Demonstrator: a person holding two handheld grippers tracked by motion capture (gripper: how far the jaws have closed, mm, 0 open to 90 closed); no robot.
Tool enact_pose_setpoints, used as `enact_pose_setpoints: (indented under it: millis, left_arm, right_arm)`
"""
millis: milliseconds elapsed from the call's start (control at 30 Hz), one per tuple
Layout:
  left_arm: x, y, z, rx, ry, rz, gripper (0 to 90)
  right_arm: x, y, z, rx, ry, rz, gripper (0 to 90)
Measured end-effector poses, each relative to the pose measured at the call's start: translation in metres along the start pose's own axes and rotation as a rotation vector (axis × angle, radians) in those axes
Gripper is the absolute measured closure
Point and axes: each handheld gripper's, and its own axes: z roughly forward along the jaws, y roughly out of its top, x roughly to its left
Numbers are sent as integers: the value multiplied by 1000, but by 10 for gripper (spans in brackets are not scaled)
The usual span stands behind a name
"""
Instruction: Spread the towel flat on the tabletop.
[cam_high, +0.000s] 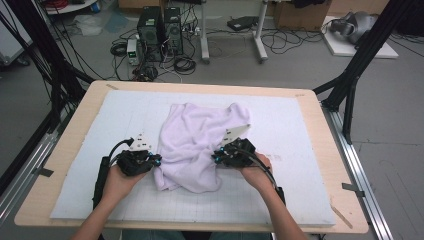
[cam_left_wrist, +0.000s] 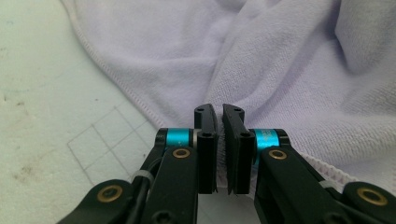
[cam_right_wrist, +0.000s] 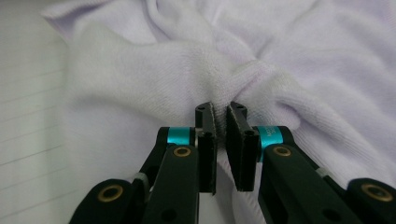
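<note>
Looking down from the high view: crumpled pale-lilac terry towel (cam_high: 197, 145) heaped mid-table on the white gridded foam mat (cam_high: 300, 200), left gripper (cam_high: 150, 157) at its near-left edge and right gripper (cam_high: 222, 156) at its near-right fold, so best lifted evenly and drawn apart level to spread it flat. Along the left gripper view: jaws almost fully closed, pinching the stitched hem (cam_left_wrist: 140, 100); worth keeping that bite deep. Along the right gripper view: jaws nearly closed on a bunched fold (cam_right_wrist: 243, 79); better not tugged hard.

A lab: computer towers (cam_high: 160, 32), tangled floor cables (cam_high: 182, 62), black frame struts (cam_high: 357, 65)
</note>
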Motion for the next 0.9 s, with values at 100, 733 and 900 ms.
enact_pose_setpoints:
  millis: [100, 733, 900]
  left_arm:
    - [-1, 3, -4, -23, -20, -5, 762]
    - [-14, -4, 5, 25, -62, 55, 588]
    - [-22, -7, 12, 62, -53, 119, 761]
  right_arm:
    - [-4, -1, 17, 18, 20, 19, 803]
    - [39, -36, -10, -35, 48, -41, 689]
    - [37, -44, 12, 20, 81, -23, 782]
